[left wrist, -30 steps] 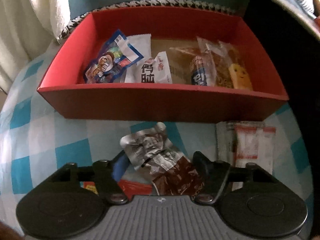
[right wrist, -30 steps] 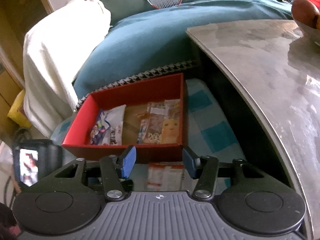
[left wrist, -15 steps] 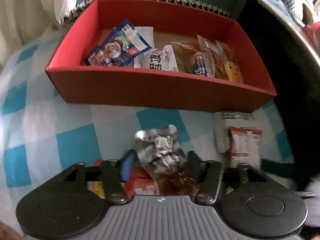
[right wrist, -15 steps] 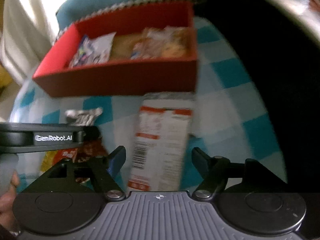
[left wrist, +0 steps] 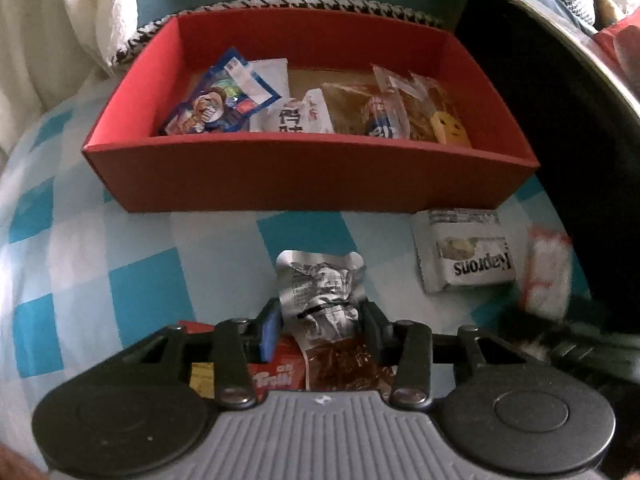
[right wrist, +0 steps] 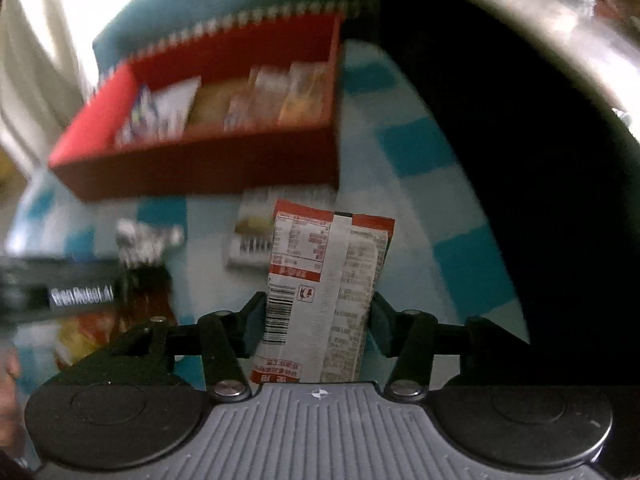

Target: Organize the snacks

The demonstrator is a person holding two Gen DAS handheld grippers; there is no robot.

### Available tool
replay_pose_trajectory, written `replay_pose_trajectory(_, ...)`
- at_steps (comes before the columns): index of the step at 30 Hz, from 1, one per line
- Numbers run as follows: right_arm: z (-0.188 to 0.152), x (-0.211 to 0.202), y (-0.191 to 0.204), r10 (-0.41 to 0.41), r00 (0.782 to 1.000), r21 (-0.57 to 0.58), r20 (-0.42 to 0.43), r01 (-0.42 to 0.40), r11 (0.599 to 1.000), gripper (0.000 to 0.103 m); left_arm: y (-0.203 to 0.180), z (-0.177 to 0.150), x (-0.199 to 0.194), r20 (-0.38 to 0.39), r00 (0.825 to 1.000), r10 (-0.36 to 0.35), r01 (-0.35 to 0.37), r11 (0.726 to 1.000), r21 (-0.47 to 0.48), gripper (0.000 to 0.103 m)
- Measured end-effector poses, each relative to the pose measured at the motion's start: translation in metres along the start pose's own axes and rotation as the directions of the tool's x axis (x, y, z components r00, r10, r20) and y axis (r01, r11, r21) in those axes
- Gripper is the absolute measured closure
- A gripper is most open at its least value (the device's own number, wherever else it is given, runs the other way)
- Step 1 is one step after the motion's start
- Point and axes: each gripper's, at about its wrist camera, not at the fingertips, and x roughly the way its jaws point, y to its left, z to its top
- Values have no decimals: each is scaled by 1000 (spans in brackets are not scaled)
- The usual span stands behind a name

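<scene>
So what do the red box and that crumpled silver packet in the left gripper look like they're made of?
Red box: looks like matte cardboard, with flat thin walls, crisp folded corners and a brown board floor. Silver packet: likely metallised foil or plastic film, shiny and holding sharp crinkles, with a clear lower part showing dark contents. The left gripper pinches it.

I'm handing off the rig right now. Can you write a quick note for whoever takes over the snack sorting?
Left hand-held gripper: shut on the crumpled silver packet, low over the checked cloth, with a red Trolli pack beneath it.
Right hand-held gripper: shut on the red-and-white packet, lifted in front of the red box.
Done: several snacks already lie in the red box.
Left: drop both held packets into the box, then collect the white Kaptons pack lying on the cloth just in front of the box, and the Trolli pack.
</scene>
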Motion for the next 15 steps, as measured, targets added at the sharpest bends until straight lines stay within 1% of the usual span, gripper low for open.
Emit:
replay_pose_trajectory(2, 6, -9, -3, 22, 999, 14, 36, -22, 1000, 43, 0, 2, -5, 10, 1000, -3, 3, 1000, 5, 67)
replay_pose_trajectory(4, 11, -19, -6, 39, 997, 27, 73, -41, 999, 43, 5, 6, -14, 19, 1000, -12, 12, 1000, -11, 67)
replay_pose_trajectory(6, 16, -27, -7, 55, 993, 33, 100, -59, 998, 43, 8, 11, -26, 45, 999, -28, 29, 999, -24, 67)
replay_pose_trajectory(8, 20, -32, -4, 62, 991, 28, 122, -66, 997, 43, 7, 17, -36, 74, 997, -22, 23, 1000, -13, 67)
replay_pose_trajectory(11, 29, -36, 1, 76, 987, 20, 143, -79, 997, 43, 5, 25, -51, 125, 992, -24, 23, 1000, 15, 67)
replay_pose_trajectory(15, 42, -38, 12, 85, 983, 5, 162, -87, 996, 43, 9, 35, -59, 151, 988, -33, 28, 999, 35, 67)
